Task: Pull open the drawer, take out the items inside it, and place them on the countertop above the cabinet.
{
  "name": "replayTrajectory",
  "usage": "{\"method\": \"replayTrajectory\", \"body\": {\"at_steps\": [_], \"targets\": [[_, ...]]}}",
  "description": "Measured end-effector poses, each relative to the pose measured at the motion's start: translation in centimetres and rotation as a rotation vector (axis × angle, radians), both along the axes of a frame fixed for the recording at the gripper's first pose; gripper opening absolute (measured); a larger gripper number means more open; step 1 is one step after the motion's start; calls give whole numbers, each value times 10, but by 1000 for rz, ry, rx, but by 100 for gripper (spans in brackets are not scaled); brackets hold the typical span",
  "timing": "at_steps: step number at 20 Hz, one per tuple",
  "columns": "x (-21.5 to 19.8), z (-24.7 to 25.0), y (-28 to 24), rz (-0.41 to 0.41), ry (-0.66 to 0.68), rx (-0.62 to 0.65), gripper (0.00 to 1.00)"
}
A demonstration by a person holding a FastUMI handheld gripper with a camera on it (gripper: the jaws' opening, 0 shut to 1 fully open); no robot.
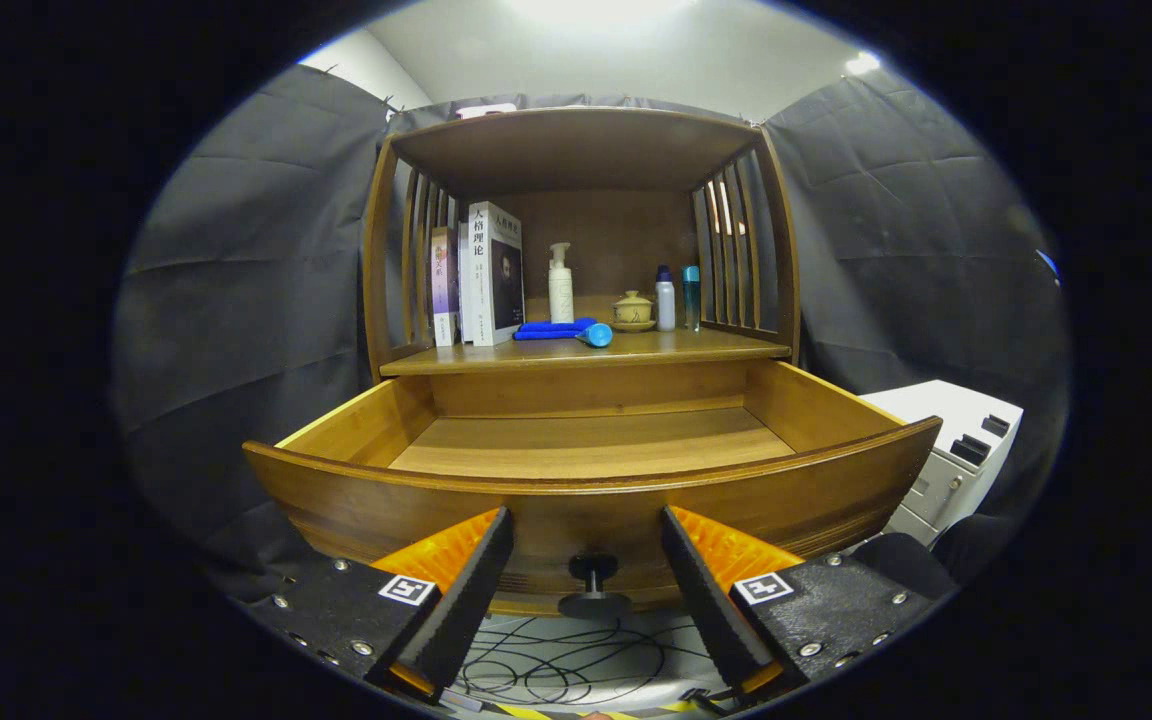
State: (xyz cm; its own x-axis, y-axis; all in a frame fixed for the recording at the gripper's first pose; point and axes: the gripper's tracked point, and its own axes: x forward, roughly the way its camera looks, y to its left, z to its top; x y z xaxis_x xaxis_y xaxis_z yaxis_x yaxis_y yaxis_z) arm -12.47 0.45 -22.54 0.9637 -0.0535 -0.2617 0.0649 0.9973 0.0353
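My claw (586, 560) hangs with fingers apart, the knob (593, 585) between them untouched. Just beyond, the drawer (586, 500) stands open, seemingly empty — the blue cloth (548, 329) already lies on the countertop (696, 347) — so I judge little remains.

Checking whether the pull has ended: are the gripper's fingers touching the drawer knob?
Apart. In the gripper view the gripper is open, and the drawer knob sits between the fingers with a clear gap on each side.
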Motion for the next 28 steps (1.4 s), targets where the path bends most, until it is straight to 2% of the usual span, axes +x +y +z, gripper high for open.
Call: {"method": "replayTrajectory", "body": {"at_steps": [7, 14, 28], "targets": [[15, -7, 4, 49, 4, -53, 96], [40, -6, 3, 60, 0, -59, 95], [136, -5, 1, 48, -34, -44, 95]]}}
